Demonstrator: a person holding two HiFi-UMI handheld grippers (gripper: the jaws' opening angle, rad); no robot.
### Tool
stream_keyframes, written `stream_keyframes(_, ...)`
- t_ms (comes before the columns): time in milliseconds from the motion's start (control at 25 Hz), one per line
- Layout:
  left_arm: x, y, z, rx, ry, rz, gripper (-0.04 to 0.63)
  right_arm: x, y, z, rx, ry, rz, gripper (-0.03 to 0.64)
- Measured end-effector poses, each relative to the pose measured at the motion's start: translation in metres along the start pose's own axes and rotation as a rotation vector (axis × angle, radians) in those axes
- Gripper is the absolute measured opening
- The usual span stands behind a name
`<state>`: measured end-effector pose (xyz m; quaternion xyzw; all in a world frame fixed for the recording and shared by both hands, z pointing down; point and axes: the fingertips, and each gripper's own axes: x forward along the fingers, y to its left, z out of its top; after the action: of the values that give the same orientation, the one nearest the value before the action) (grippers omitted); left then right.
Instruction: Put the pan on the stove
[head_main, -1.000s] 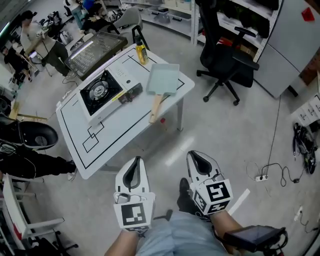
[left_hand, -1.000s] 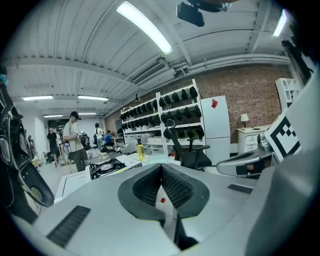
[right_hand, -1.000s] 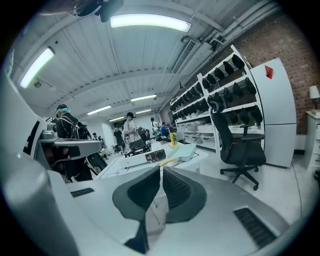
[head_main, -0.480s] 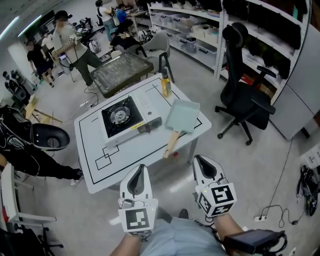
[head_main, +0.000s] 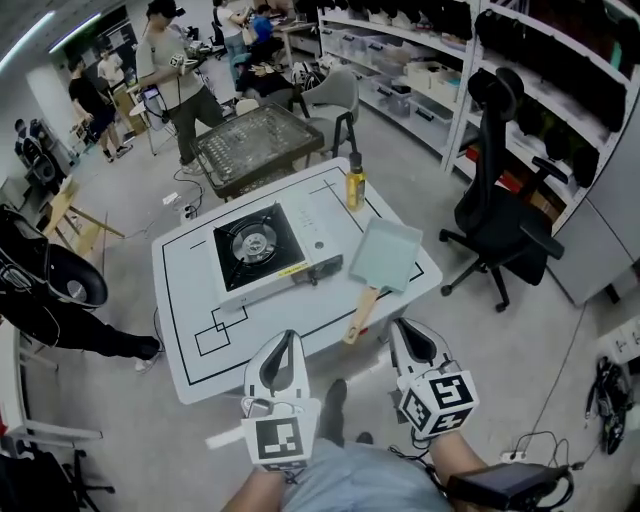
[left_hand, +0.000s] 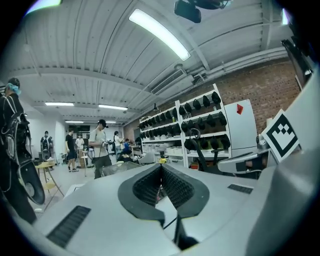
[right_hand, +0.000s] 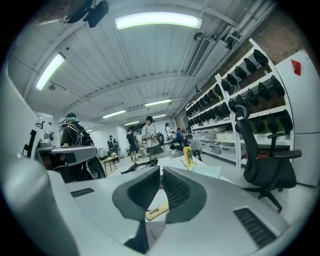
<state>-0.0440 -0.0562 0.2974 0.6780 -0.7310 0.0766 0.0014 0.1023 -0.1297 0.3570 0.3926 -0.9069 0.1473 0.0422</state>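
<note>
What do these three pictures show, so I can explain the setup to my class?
No robot here: a person holds a two-jaw tool in each hand. The overhead picture comes from a camera on the person's head; the left tool and right tool show at its bottom. The other two come from cameras riding on each tool, looking along its jaws. Both tools are shut and empty. Ahead stands a white table bearing a portable stove, a pale blue square pan with a wooden handle beside it, and a yellow bottle.
</note>
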Motion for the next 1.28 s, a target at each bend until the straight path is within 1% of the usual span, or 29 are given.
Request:
stream_keyframes(80, 0.020, 0.008, -0.006, -0.019, 0.009, -0.009, 0.018, 0.020, -0.006, -0.007, 0.065, 0.022, 0.011, 0.051)
stream_keyframes(200, 0.051, 0.012, -0.020, -0.026, 0.045, -0.039, 0.018, 0.046, -0.022, -0.025, 0.164, 0.079, 0.001, 0.051)
stream_keyframes(360, 0.088, 0.011, -0.045, -0.033, 0.109, -0.081, 0.018, 0.073, -0.042, -0.056, 0.258, 0.143, -0.016, 0.051)
stream_keyframes(560, 0.132, 0.014, -0.087, -0.070, 0.206, -0.110, 0.018, 0.103, -0.056, -0.103, 0.435, 0.198, 0.009, 0.052)
stream_keyframes(680, 0.156, 0.017, -0.111, -0.070, 0.259, -0.129, 0.018, 0.118, -0.060, -0.123, 0.501, 0.210, 0.029, 0.052)
stream_keyframes(800, 0.176, 0.018, -0.130, -0.072, 0.310, -0.150, 0.018, 0.126, -0.062, -0.134, 0.568, 0.213, 0.055, 0.052)
stream_keyframes(920, 0.194, 0.016, -0.135, -0.065, 0.316, -0.163, 0.018, 0.134, -0.064, -0.131, 0.590, 0.208, 0.101, 0.054)
stream_keyframes(960, 0.198, 0.014, -0.136, -0.064, 0.316, -0.168, 0.018, 0.137, -0.065, -0.129, 0.599, 0.211, 0.119, 0.066)
stream_keyframes(1040, 0.206, 0.010, -0.138, -0.067, 0.325, -0.180, 0.018, 0.142, -0.065, -0.127, 0.637, 0.223, 0.146, 0.190)
stream_keyframes(1120, 0.214, 0.008, -0.141, -0.069, 0.337, -0.190, 0.018, 0.147, -0.066, -0.128, 0.687, 0.229, 0.164, 0.210)
stream_keyframes(1280, 0.231, 0.008, -0.146, -0.072, 0.353, -0.206, 0.018, 0.160, -0.072, -0.134, 0.766, 0.251, 0.167, 0.219)
